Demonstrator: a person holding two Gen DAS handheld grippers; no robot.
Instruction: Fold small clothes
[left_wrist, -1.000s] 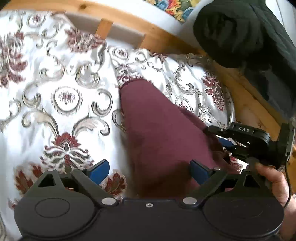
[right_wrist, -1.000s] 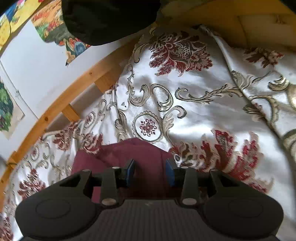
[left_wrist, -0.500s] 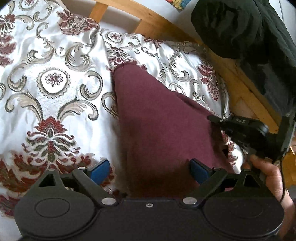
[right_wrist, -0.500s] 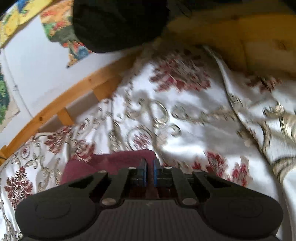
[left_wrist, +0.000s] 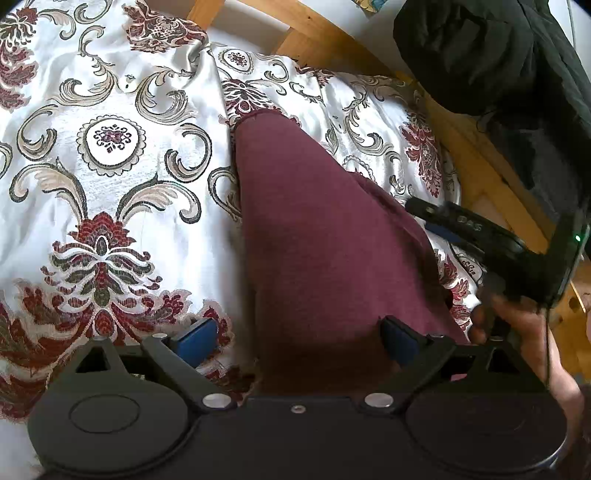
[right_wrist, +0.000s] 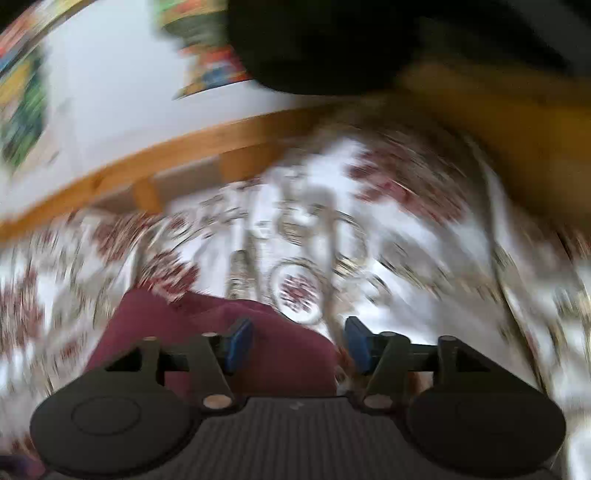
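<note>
A maroon garment (left_wrist: 325, 236) lies folded in a long wedge on the patterned bedspread (left_wrist: 110, 177). My left gripper (left_wrist: 295, 339) hovers over its near end, open wide, with the cloth passing under the gap and its right pad at the cloth's edge. In the left wrist view my right gripper (left_wrist: 428, 221) sits at the garment's right edge, held by a hand (left_wrist: 517, 325). The right wrist view is blurred. There my right gripper (right_wrist: 298, 345) has its jaws opening, the garment (right_wrist: 207, 325) lies under the left pad, and neither pad presses on it.
A wooden bed rail (left_wrist: 332, 37) runs along the far side of the bedspread. A dark jacket (left_wrist: 498, 66) hangs over the rail at the upper right. A white wall with colourful pictures (right_wrist: 210, 70) is behind.
My right gripper closed on the garment's edge half a second ago and has now let go, rolling as it lifts. The left gripper stayed open and barely moved.
</note>
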